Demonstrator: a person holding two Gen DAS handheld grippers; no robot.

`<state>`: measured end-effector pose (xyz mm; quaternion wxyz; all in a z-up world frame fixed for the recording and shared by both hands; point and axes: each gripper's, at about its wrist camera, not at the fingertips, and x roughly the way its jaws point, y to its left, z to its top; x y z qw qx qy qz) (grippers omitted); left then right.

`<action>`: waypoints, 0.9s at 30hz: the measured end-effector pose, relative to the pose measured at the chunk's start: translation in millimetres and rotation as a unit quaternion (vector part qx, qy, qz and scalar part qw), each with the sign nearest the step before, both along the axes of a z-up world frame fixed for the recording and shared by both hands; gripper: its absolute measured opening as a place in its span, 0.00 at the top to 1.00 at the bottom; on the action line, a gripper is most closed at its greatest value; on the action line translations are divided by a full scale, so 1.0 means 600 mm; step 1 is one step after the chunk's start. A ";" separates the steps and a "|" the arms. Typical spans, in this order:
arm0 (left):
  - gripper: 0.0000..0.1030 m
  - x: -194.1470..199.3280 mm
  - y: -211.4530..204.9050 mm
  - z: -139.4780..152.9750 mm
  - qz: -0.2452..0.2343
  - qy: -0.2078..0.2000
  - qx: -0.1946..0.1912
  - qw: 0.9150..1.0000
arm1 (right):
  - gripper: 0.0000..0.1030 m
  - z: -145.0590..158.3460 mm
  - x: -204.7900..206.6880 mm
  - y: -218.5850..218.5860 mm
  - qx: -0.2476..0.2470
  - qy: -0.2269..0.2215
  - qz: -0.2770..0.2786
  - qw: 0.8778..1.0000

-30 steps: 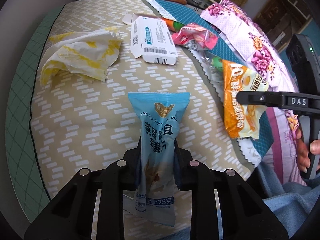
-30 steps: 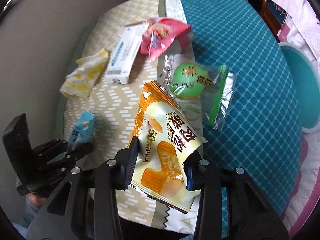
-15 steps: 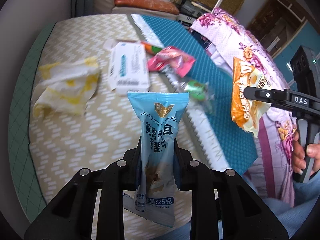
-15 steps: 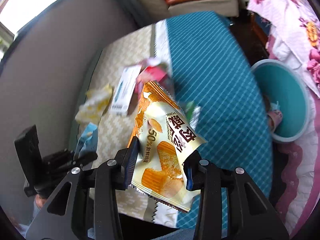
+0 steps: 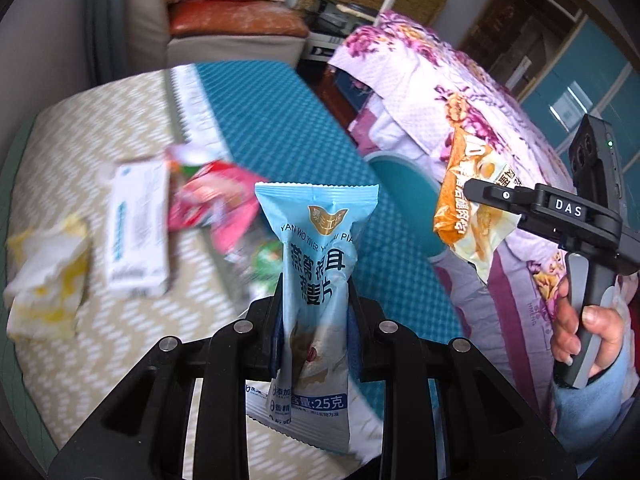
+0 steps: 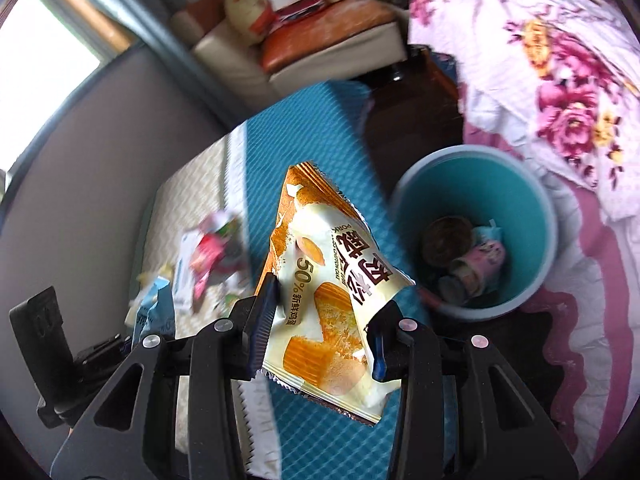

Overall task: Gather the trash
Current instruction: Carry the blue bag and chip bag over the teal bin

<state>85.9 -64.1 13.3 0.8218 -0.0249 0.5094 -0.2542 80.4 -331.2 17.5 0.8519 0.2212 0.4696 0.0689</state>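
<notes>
My left gripper is shut on a light blue snack packet that stands upright between its pads, lifted off the table. An orange and cream snack packet is clamped in my right gripper, which is also shut; the same packet shows at the right of the left wrist view. A teal bin holding some trash stands on the floor to the right of the held packet in the right wrist view. Part of the bin peeks out past the table edge. On the table lie a white box, a pink wrapper and a crumpled yellow-white tissue.
The table has a beige zigzag mat and a teal mat. A floral bedspread lies to the right of the bin. A sofa seat with cushions stands behind the table. A hand grips the right tool's handle.
Both grippers have risen and swung right, away from the littered mats, each still holding its packet. The teal bin has come into view beside the right gripper.
</notes>
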 end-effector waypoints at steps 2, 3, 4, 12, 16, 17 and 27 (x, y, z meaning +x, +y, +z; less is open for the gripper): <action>0.75 0.012 -0.036 0.002 -0.013 0.000 0.006 1.000 | 0.64 -0.002 0.001 -0.026 0.003 -0.003 -0.013 1.000; 0.75 0.018 -0.055 0.003 -0.020 0.000 0.010 1.000 | 0.64 -0.002 0.001 -0.040 0.004 -0.005 -0.020 1.000; 0.75 0.021 -0.068 0.002 -0.024 -0.001 0.013 1.000 | 0.64 -0.004 0.003 -0.058 0.005 -0.007 -0.028 1.000; 0.75 0.066 -0.187 -0.006 -0.055 0.005 0.041 0.998 | 0.64 -0.014 0.010 -0.151 0.010 -0.018 -0.064 0.998; 0.75 0.082 -0.239 -0.012 -0.069 0.007 0.053 0.996 | 0.64 -0.019 0.012 -0.194 0.010 -0.022 -0.081 0.996; 0.75 0.087 -0.254 -0.014 -0.073 0.008 0.056 0.996 | 0.64 -0.021 0.012 -0.206 0.011 -0.022 -0.086 0.996; 0.75 0.123 -0.357 -0.048 -0.095 0.028 0.066 0.993 | 0.63 -0.039 0.006 -0.290 0.011 -0.017 -0.120 0.993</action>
